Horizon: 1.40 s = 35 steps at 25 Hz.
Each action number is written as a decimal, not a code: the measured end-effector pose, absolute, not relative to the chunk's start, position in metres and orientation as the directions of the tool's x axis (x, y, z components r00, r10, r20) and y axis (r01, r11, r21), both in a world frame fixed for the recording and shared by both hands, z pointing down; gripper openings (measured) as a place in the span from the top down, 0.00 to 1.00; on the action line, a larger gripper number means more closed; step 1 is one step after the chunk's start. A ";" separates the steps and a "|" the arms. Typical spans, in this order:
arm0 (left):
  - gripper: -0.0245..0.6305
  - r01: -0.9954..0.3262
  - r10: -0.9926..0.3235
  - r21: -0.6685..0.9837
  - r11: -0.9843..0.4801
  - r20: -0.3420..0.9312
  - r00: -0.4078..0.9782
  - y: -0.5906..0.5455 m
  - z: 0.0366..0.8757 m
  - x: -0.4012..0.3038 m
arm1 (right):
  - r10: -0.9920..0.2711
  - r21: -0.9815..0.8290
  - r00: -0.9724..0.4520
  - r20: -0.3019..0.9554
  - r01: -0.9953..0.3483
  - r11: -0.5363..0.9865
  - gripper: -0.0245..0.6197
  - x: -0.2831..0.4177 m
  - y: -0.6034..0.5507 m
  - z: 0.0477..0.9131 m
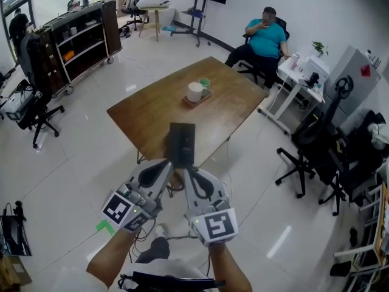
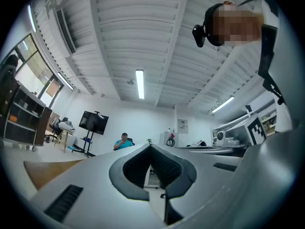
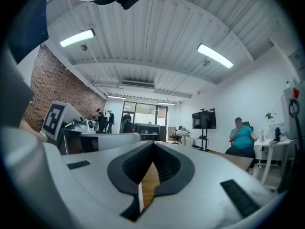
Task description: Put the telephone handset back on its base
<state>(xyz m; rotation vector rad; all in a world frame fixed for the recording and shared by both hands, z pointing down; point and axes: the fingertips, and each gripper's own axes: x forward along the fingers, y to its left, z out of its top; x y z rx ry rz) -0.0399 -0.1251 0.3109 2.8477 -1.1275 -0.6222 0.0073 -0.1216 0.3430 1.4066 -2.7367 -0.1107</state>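
A black telephone (image 1: 182, 143) lies on the near corner of the brown wooden table (image 1: 152, 111); I cannot tell the handset from its base. Both grippers are held side by side just in front of that corner, their tips pointing at the phone. My left gripper (image 1: 171, 162) has its jaws together with nothing between them, as the left gripper view (image 2: 150, 146) also shows. My right gripper (image 1: 187, 167) is likewise shut and empty (image 3: 153, 142), and a strip of the table's wood shows through the gap below its tips.
A white cup (image 1: 195, 92) stands on a small tray mid-table. A seated person in a teal shirt (image 1: 267, 36) is beyond the far corner. Office chairs (image 1: 307, 157) and a white desk (image 1: 298, 81) stand to the right, dark shelving (image 1: 79, 41) to the left.
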 end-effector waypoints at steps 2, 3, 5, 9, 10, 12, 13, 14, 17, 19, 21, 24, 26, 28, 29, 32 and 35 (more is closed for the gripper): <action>0.99 -0.668 -0.671 0.149 -0.729 -0.350 0.654 -0.104 0.309 -0.030 | -0.807 0.081 -0.590 0.010 -0.804 0.589 0.96 0.014 -0.102 0.339; 0.99 -0.674 -0.675 0.145 -0.725 -0.346 0.652 -0.094 0.309 -0.024 | -0.804 0.077 -0.595 0.008 -0.801 0.593 0.96 0.018 -0.093 0.338; 0.99 -0.680 -0.681 0.144 -0.719 -0.340 0.648 -0.073 0.309 -0.015 | -0.798 0.084 -0.603 0.005 -0.794 0.601 0.96 0.024 -0.075 0.335; 0.99 -0.693 -0.694 0.145 -0.706 -0.339 0.636 -0.041 0.306 -0.008 | -0.787 0.094 -0.617 0.000 -0.783 0.615 0.96 0.029 -0.043 0.334; 0.99 -0.702 -0.697 0.130 -0.700 -0.342 0.631 -0.035 0.303 -0.007 | -0.785 0.092 -0.620 -0.004 -0.782 0.617 0.96 0.031 -0.036 0.334; 0.98 -0.717 -0.701 0.104 -0.689 -0.346 0.623 -0.023 0.298 -0.004 | -0.781 0.085 -0.625 -0.015 -0.779 0.622 0.96 0.034 -0.023 0.333; 0.99 -0.719 -0.701 0.097 -0.688 -0.343 0.625 -0.016 0.296 -0.001 | -0.778 0.083 -0.628 -0.020 -0.777 0.625 0.96 0.035 -0.016 0.332; 0.99 -0.719 -0.701 0.093 -0.689 -0.338 0.628 -0.008 0.296 0.002 | -0.776 0.081 -0.630 -0.026 -0.775 0.627 0.96 0.036 -0.009 0.331; 0.99 -0.716 -0.700 0.094 -0.692 -0.331 0.633 0.014 0.297 0.008 | -0.772 0.080 -0.635 -0.041 -0.772 0.631 0.96 0.039 0.011 0.328; 0.99 -0.719 -0.703 0.094 -0.688 -0.333 0.629 0.028 0.298 0.011 | -0.769 0.077 -0.637 -0.043 -0.770 0.633 0.96 0.040 0.024 0.328; 0.99 -0.732 -0.709 0.082 -0.676 -0.342 0.616 0.039 0.295 0.012 | -0.768 0.070 -0.638 -0.043 -0.769 0.635 0.96 0.043 0.036 0.328; 0.99 -0.752 -0.716 0.061 -0.657 -0.362 0.597 0.054 0.289 0.014 | -0.770 0.064 -0.637 -0.042 -0.771 0.634 0.96 0.048 0.053 0.327; 0.99 -0.757 -0.720 0.058 -0.651 -0.362 0.592 0.066 0.288 0.013 | -0.769 0.060 -0.638 -0.046 -0.770 0.635 0.96 0.046 0.063 0.325; 0.99 -0.763 -0.725 0.050 -0.645 -0.355 0.590 0.076 0.289 0.012 | -0.768 0.063 -0.639 -0.037 -0.769 0.636 0.96 0.044 0.073 0.327; 0.99 -0.764 -0.727 0.047 -0.643 -0.351 0.590 0.081 0.289 0.012 | -0.767 0.065 -0.641 -0.034 -0.767 0.638 0.96 0.044 0.077 0.327; 0.99 -0.763 -0.727 0.051 -0.644 -0.352 0.590 0.087 0.286 0.017 | -0.762 0.060 -0.645 -0.056 -0.764 0.642 0.96 0.046 0.082 0.320; 0.98 -0.764 -0.720 0.043 -0.644 -0.371 0.587 0.093 0.281 0.016 | -0.766 0.052 -0.641 -0.054 -0.768 0.639 0.96 0.045 0.085 0.319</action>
